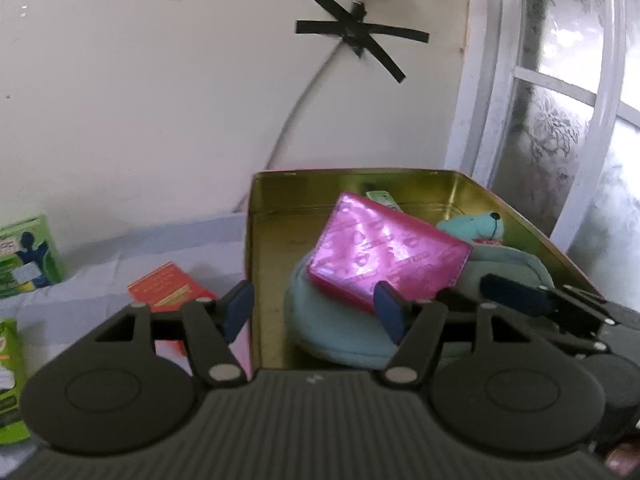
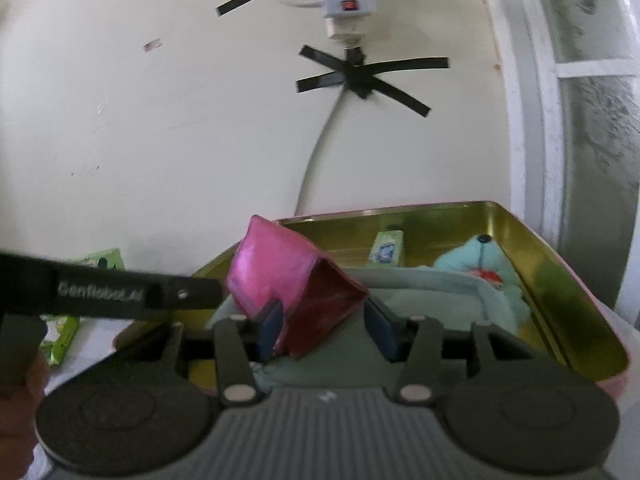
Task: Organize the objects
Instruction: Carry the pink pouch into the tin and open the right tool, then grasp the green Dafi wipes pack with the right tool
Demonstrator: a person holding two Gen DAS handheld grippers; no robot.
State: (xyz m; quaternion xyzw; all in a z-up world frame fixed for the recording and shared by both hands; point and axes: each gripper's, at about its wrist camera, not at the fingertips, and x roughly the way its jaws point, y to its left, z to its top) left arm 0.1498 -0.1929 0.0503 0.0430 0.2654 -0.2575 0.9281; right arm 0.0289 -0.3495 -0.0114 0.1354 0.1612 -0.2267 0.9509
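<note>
A shiny pink wallet [image 1: 386, 254] lies tilted on a teal plush toy [image 1: 340, 332] inside an open gold-lined tin [image 1: 256, 264]. My left gripper [image 1: 314, 308] is open and empty; its fingers straddle the tin's left wall. In the right wrist view the pink wallet [image 2: 280, 276] stands between the fingers of my right gripper [image 2: 326, 330], which is open, with a gap at its right finger. The teal plush [image 2: 480, 276] and a small green packet [image 2: 386, 248] lie in the tin [image 2: 560, 292].
An orange box [image 1: 168, 286] lies on the white cloth left of the tin. Green cartons [image 1: 28, 256] stand at the far left. A wall with a taped cable [image 1: 356, 36] and a window frame [image 1: 500, 80] is behind. The left gripper's arm [image 2: 120, 292] crosses the right wrist view.
</note>
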